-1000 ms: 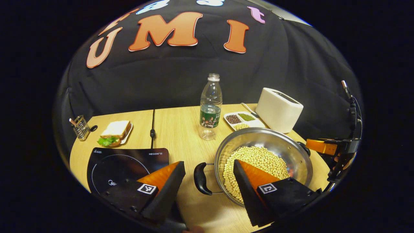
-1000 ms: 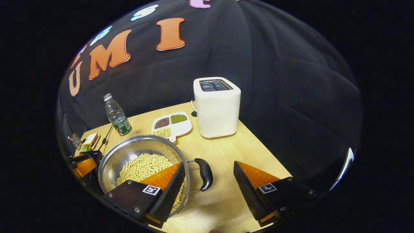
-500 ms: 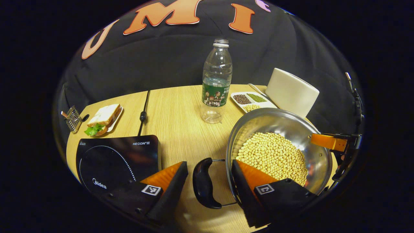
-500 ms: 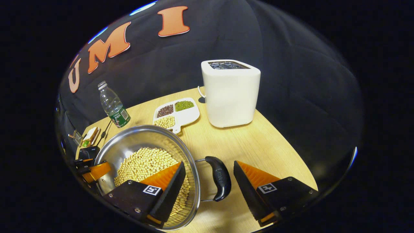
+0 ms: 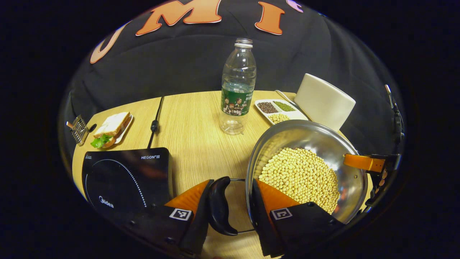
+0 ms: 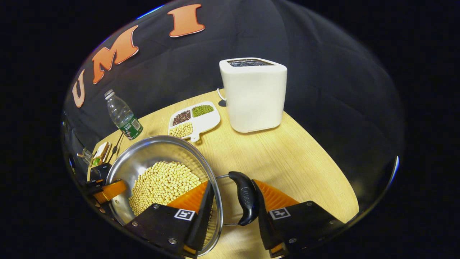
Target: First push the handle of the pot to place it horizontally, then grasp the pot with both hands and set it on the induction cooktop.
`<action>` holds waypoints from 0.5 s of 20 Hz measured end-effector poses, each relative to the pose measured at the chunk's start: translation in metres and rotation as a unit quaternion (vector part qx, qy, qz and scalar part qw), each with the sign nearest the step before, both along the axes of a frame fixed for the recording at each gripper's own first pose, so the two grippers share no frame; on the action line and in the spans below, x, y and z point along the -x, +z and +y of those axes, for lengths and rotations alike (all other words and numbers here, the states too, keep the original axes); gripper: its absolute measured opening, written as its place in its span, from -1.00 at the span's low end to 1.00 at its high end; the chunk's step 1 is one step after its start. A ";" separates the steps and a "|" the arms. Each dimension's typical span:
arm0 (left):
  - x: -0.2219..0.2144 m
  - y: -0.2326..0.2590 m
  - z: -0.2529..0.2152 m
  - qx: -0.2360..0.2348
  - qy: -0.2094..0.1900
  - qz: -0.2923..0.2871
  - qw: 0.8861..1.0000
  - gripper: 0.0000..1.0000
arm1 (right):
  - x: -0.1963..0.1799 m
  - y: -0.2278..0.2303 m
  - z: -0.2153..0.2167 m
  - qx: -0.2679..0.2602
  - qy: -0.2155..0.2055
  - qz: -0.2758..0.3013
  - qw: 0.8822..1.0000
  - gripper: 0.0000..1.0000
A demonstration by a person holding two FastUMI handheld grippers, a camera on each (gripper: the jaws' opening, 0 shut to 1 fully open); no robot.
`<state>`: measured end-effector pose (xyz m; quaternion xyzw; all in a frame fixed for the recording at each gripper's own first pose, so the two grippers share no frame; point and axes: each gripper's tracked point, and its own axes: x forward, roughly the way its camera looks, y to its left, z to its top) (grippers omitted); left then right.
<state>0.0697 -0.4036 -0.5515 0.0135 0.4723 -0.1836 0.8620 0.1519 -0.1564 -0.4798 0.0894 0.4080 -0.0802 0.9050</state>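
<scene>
A steel pot (image 5: 305,136) of pale beans stands on the wooden table, right of the black induction cooktop (image 5: 125,176). My left gripper (image 5: 230,181) has closed in on the pot's near black handle (image 5: 217,205): one finger presses the handle's outer side, the other sits inside the rim. In the right gripper view the pot (image 6: 154,151) lies at lower left. My right gripper (image 6: 231,181) clamps the opposite handle (image 6: 246,198) the same way, one finger inside the rim and one against the handle. Both handles lie level.
A water bottle (image 5: 237,90) stands behind the pot. A white toaster (image 5: 323,102) and a divided dish of grains (image 5: 278,109) sit at the back right. A sandwich plate (image 5: 111,127), a small wire rack (image 5: 77,127) and a cable (image 5: 154,122) lie behind the cooktop.
Both grippers moved forward and down onto the pot's two handles, and their fingers narrowed from wide open to pinching handle and rim. The pot stays where it was.
</scene>
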 end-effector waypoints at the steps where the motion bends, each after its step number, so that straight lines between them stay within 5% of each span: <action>1: 0.001 -0.001 0.000 0.005 0.004 0.005 1.000 0.32 | 0.004 0.001 0.000 -0.003 -0.002 -0.002 1.000 0.19; 10: 0.013 0.058 0.024 0.006 0.010 -0.029 1.000 0.27 | 0.020 0.049 0.017 -0.007 0.000 -0.028 1.000 0.13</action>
